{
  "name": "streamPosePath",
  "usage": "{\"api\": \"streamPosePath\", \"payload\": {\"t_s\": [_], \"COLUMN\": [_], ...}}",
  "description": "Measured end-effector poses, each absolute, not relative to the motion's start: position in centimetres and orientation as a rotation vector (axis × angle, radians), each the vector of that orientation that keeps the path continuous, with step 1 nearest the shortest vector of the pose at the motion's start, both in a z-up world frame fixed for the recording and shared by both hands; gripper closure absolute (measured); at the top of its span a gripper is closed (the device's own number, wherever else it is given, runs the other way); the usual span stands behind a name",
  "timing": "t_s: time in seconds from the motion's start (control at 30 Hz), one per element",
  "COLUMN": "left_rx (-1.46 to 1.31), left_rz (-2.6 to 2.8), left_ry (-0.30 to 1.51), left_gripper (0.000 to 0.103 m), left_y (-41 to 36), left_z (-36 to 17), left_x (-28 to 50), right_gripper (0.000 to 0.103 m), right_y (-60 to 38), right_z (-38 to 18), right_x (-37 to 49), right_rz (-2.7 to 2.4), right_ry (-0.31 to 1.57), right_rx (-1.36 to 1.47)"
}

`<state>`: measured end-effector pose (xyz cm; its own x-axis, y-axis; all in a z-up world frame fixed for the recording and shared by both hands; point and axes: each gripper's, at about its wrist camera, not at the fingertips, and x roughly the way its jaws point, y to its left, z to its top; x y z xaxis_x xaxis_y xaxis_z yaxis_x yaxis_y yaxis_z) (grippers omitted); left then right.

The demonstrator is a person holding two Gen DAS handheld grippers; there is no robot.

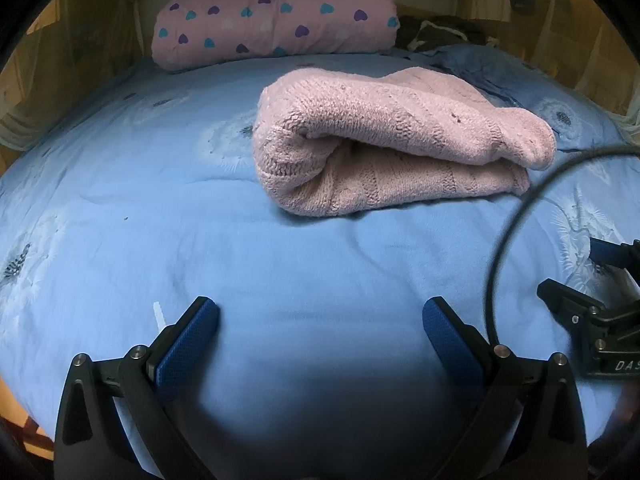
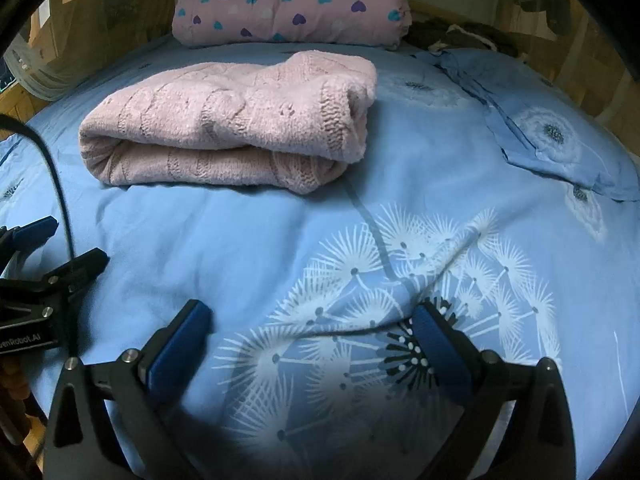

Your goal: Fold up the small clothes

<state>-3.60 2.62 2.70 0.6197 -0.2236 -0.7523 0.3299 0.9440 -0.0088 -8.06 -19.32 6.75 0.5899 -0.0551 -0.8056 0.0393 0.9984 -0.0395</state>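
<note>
A pink knitted sweater (image 1: 384, 140) lies folded in a thick bundle on the blue bed sheet (image 1: 160, 200). It also shows in the right wrist view (image 2: 228, 128), left of centre. My left gripper (image 1: 320, 316) is open and empty, low over the sheet, well short of the sweater. My right gripper (image 2: 312, 320) is open and empty, over the dandelion print, also short of the sweater. The right gripper shows at the right edge of the left wrist view (image 1: 592, 320); the left one shows at the left edge of the right wrist view (image 2: 48, 256).
A pink quilt with coloured hearts (image 1: 276, 20) lies rolled at the head of the bed (image 2: 292, 4). A blue pillowcase (image 2: 552, 140) lies at the right. A black cable (image 1: 504, 240) loops over the sheet. Dark clothes (image 1: 436, 32) sit behind the quilt. Wooden walls surround the bed.
</note>
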Motion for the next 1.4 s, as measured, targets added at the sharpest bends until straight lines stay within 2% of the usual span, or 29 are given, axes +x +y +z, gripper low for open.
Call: {"api": "streamPosePath", "payload": {"t_s": [1.4], "left_rx": [0.150], "left_rz": [-0.318], "left_ry": [0.831], "left_gripper": [0.014], "left_y": [2.35], "left_z": [2.78], "left_x": [-3.66], "right_gripper": [0.000], "right_y": [-18.94], "right_z": [6.79], "right_x": [-8.76], "right_rz": [-0.063], "right_ry": [0.926], "right_rx": [-0.019]}}
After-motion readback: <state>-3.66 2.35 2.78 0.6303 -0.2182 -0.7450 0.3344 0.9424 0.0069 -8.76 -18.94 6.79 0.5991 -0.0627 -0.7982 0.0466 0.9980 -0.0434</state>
